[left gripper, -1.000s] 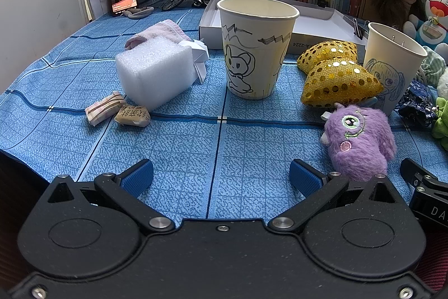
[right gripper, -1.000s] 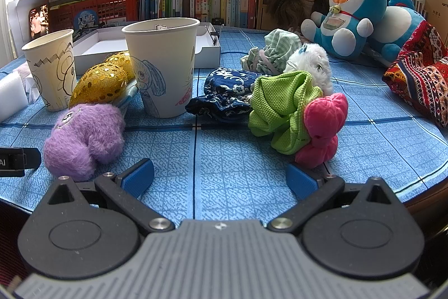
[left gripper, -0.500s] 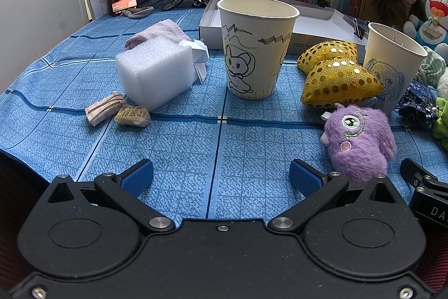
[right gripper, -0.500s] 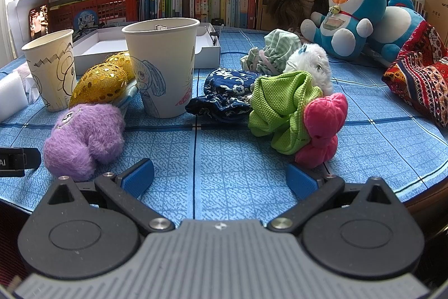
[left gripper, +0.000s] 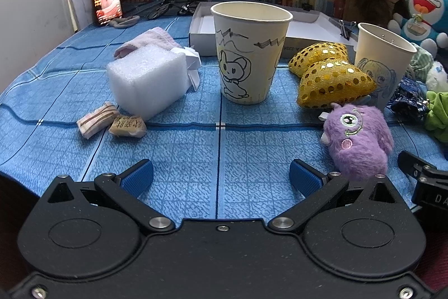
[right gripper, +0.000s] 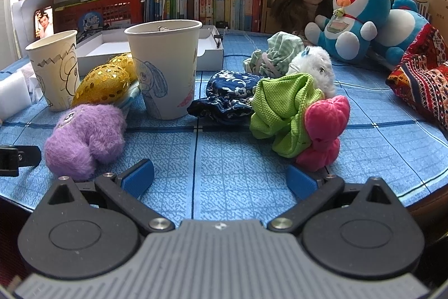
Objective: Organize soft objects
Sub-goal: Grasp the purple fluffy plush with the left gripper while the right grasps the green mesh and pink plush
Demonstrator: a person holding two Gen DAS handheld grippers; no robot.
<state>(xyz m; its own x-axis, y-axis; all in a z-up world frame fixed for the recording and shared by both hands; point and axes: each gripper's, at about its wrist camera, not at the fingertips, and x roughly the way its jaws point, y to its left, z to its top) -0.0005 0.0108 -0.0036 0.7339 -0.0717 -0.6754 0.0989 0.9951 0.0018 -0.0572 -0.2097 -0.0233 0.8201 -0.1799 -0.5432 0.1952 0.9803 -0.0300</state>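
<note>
No pick has begun: your left gripper (left gripper: 221, 175) and right gripper (right gripper: 219, 177) both stand wide apart, empty. The purple plush (left gripper: 357, 138) lies at 2 o'clock of the left gripper. Next, advance and straddle it.
</note>
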